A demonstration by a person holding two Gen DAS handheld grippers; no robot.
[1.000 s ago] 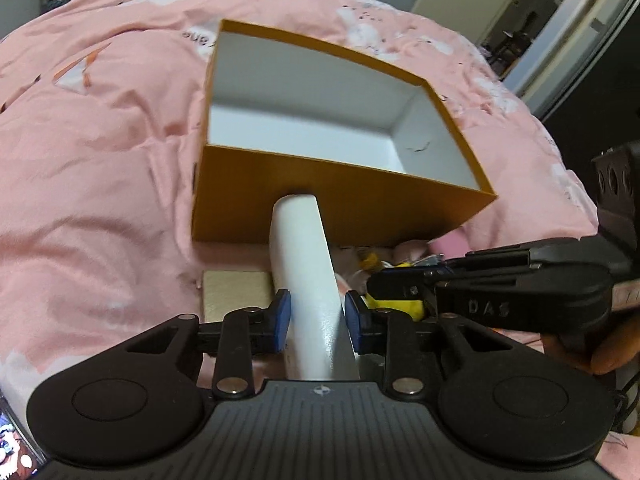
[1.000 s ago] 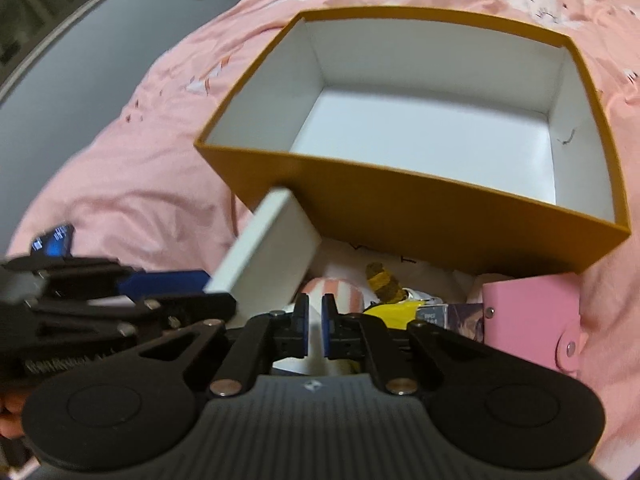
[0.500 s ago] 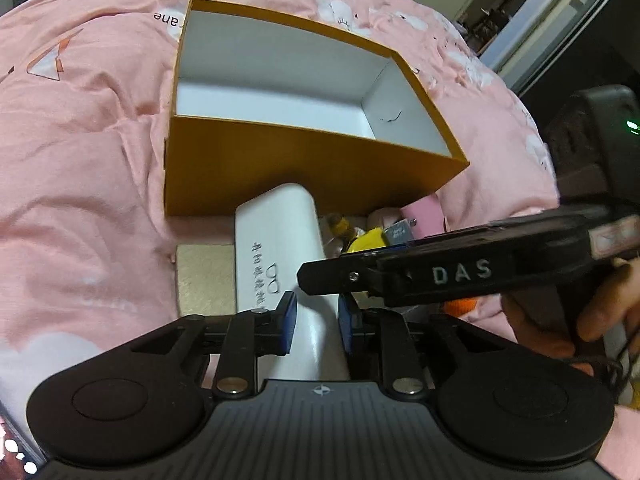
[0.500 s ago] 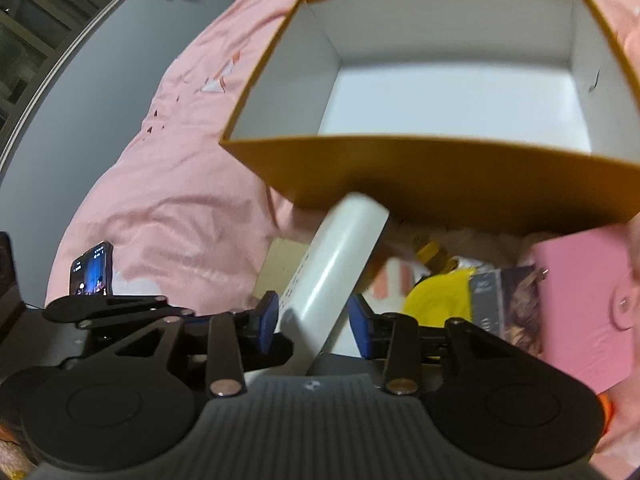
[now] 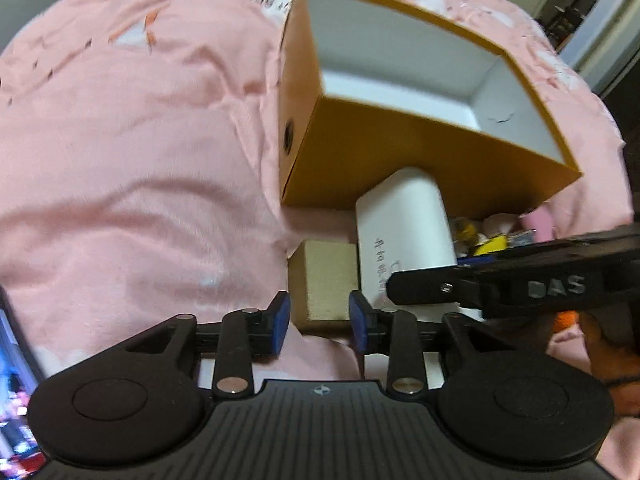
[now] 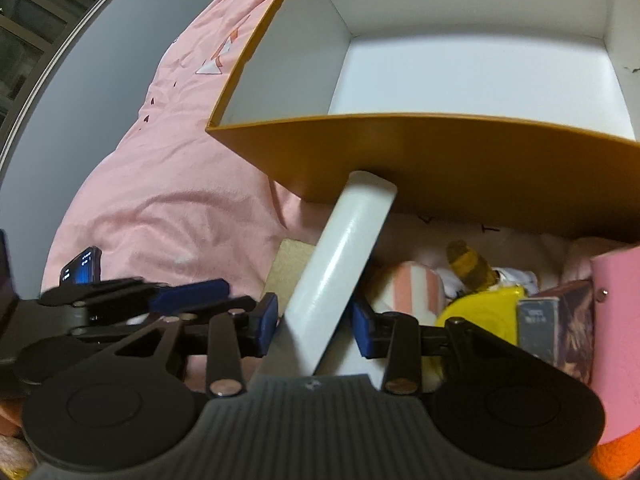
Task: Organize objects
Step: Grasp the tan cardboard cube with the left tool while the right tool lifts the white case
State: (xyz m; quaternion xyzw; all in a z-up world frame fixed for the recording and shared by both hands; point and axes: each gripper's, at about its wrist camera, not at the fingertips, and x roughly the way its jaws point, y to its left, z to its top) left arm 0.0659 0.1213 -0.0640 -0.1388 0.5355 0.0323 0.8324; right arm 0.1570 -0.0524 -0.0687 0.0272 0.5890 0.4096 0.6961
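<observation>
An orange box with a bare white inside stands open on the pink bedspread. A long white case leans with its far end against the box's front wall. My right gripper has its jaws closing on the case's near end, and both blue pads touch its sides. In the left wrist view the case lies to the right of my left gripper. That gripper's jaws are opening, with a small tan box on the bed between the pads and untouched.
Below the orange box's front lie a yellow toy, a pink-and-white striped thing, a small dark carton and a pink wallet. A lit phone lies on the bedspread at the left.
The left gripper let go of the white case and shifted left over the tan box. The right gripper opened from shut and closed around the case's near end.
</observation>
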